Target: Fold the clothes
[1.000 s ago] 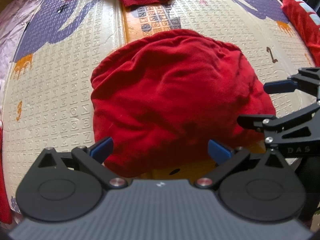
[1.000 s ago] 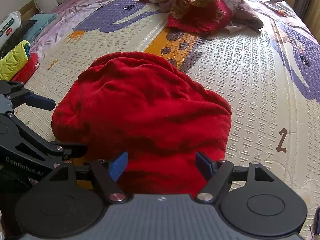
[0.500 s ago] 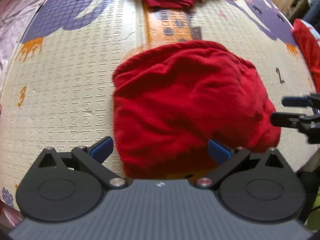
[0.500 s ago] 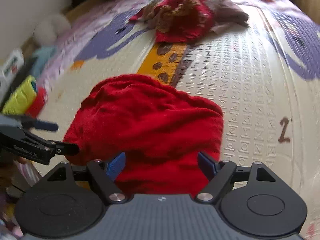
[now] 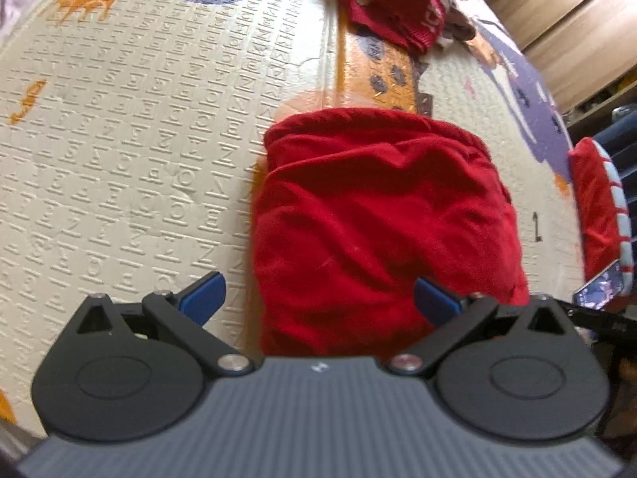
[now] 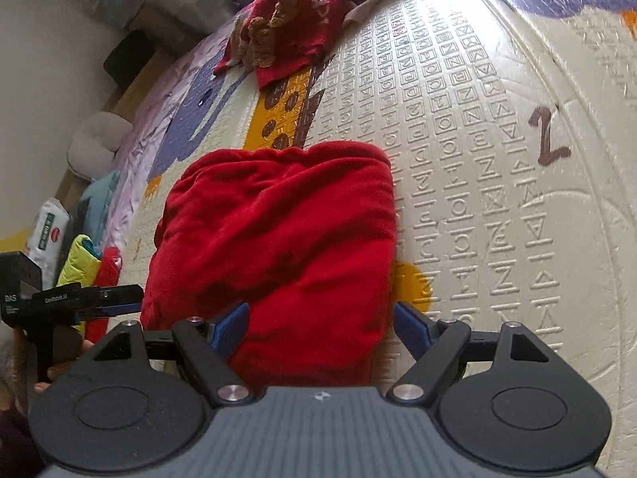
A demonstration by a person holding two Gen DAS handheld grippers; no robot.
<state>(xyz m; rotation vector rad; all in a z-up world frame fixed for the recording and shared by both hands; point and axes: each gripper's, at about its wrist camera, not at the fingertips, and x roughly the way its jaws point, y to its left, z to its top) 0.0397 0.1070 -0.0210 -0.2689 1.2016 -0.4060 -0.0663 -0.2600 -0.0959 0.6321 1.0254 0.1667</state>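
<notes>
The red garment (image 5: 382,215) lies on the play mat (image 5: 139,139) as a compact, roughly rectangular bundle with layers doubled over, its near end close to the mat's near edge. It already looks folded at least once; whether more folds are meant, this moment cannot settle.

The left gripper (image 5: 318,298) hangs above the bundle's near end with its fingers (image 5: 201,296) spread wide and holding nothing. The right gripper (image 6: 320,326) is likewise over the near end, fingers (image 6: 229,328) wide apart and empty, the cloth showing between them.

The fabric looks like a plush, fleecy knit: soft, light, limp, with rumpled ridges across the top. It will likely sag and drag when lifted by one point, and the stacked layers may slide apart. A fair hold would be at the two near corners, pinching all layers at the edge together, one gripper to each, so the bundle keeps its shape.

Toward the mat's far edge lies a heap of other clothes (image 6: 294,20), well apart from the bundle. Another red piece (image 5: 597,215) lies by the right edge.
</notes>
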